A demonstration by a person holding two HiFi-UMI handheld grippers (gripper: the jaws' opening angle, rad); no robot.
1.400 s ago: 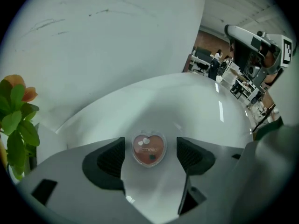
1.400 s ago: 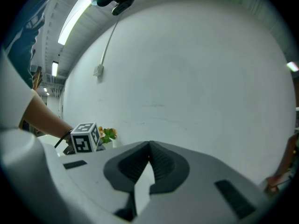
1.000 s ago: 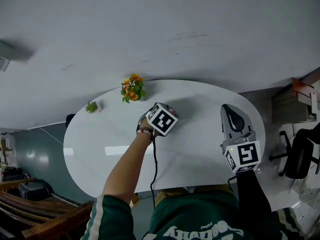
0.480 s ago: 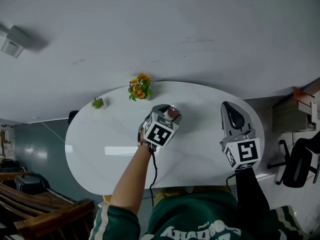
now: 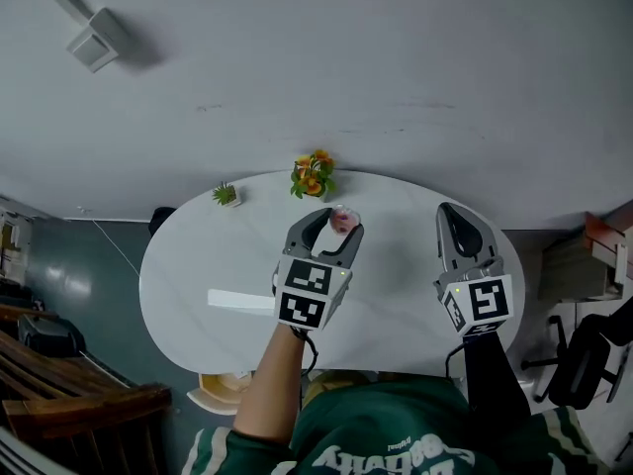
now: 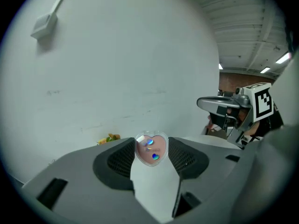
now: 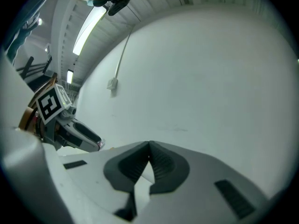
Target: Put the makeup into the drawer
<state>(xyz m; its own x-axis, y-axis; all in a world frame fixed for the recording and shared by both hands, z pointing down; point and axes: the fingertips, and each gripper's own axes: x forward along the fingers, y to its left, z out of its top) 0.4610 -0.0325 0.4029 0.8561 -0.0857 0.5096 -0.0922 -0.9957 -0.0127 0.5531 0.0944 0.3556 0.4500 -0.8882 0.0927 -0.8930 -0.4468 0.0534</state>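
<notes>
A pink heart-shaped makeup compact point(image 6: 151, 148) in a clear case sits pinched between the pads of my left gripper point(image 6: 150, 154). In the head view the compact point(image 5: 343, 221) is held up over the far middle of the white oval table point(image 5: 198, 265), at the tip of the left gripper point(image 5: 333, 225). My right gripper point(image 5: 451, 214) hovers over the table's right end with its jaws closed and nothing between them. In the right gripper view its pads point(image 7: 161, 164) meet in a point.
A pot of orange flowers point(image 5: 313, 174) and a small green plant point(image 5: 226, 194) stand at the table's far edge. A black office chair point(image 5: 579, 359) is at the right. Wooden slatted furniture point(image 5: 59, 404) is at the left. A box point(image 5: 96, 40) hangs on the wall.
My left gripper has lifted off the table with the compact and tipped up from pointing down. My right gripper has risen slightly.
</notes>
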